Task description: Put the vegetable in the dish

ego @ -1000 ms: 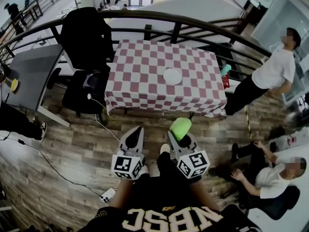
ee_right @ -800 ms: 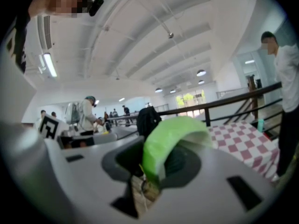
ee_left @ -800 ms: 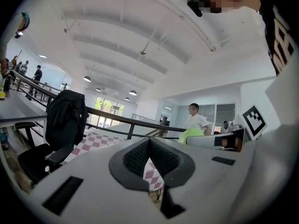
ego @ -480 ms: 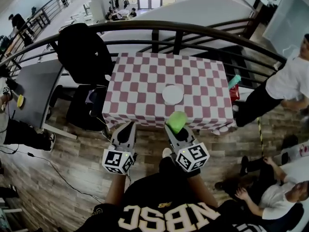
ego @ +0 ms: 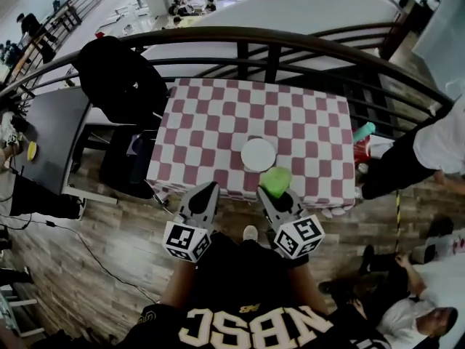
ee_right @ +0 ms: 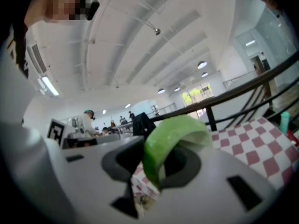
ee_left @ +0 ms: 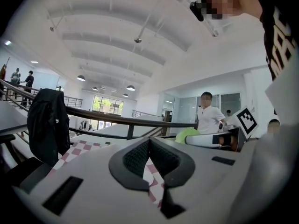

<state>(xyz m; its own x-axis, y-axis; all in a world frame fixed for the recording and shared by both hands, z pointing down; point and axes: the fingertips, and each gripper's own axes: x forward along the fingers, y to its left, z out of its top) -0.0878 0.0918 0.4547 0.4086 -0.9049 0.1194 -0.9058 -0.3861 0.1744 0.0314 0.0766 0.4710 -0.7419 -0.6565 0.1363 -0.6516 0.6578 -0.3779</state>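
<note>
A light green vegetable (ego: 275, 181) sits clamped in my right gripper (ego: 277, 187), at the near edge of the checkered table (ego: 218, 126). In the right gripper view the green vegetable (ee_right: 174, 143) fills the gap between the jaws. A white round dish (ego: 258, 154) lies on the table just beyond the vegetable. My left gripper (ego: 205, 193) hovers to the left of the right one, short of the table's edge, with its jaws pressed together and nothing in them; its dark pads (ee_left: 150, 157) meet in the left gripper view.
A curved dark railing (ego: 290, 46) runs behind the table. A black chair with a jacket (ego: 120, 86) stands at the table's left, next to a dark desk (ego: 43, 133). A teal bottle (ego: 363, 131) and a person (ego: 429, 147) are at the right.
I have stepped toward the table: it and the dish have drawn closer, and the vegetable now hangs over the table's near edge beside the dish. Both grippers keep their states.
</note>
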